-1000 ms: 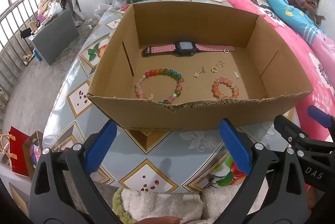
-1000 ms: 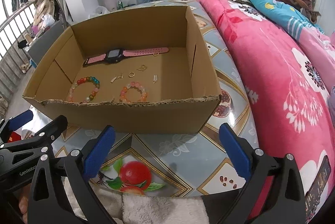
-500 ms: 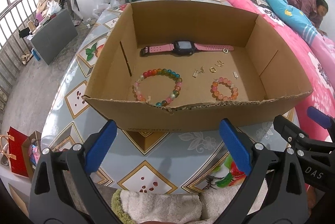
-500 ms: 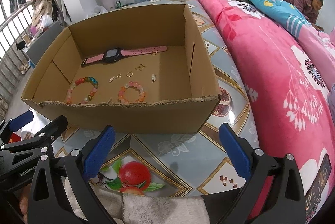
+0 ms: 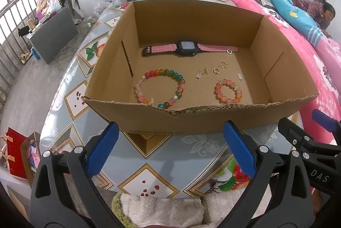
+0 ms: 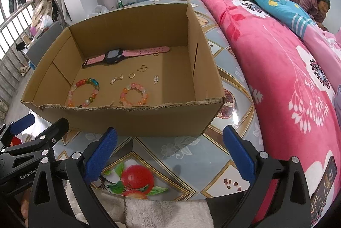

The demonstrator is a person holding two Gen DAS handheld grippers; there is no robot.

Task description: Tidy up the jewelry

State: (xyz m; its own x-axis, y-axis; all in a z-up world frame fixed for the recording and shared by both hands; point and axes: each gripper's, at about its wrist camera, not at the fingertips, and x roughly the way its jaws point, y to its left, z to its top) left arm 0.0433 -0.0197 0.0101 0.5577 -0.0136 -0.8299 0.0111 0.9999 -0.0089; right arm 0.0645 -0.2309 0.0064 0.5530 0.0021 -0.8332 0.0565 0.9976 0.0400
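Inside the cardboard box [image 5: 198, 117] lie all the jewelry pieces: a pink-strapped watch [image 5: 187, 48] along its far wall, a multicolored bead bracelet [image 5: 160, 88] near its front wall toward the left, a smaller orange-pink bead bracelet [image 5: 228, 91] to the right of that, and small gold earrings [image 5: 217, 71] between bracelets and watch. Just short of the box's front wall, the left gripper [image 5: 170, 151] and right gripper [image 6: 169, 151] hover over the patterned table [image 6: 191, 155], fingers spread wide, holding nothing.
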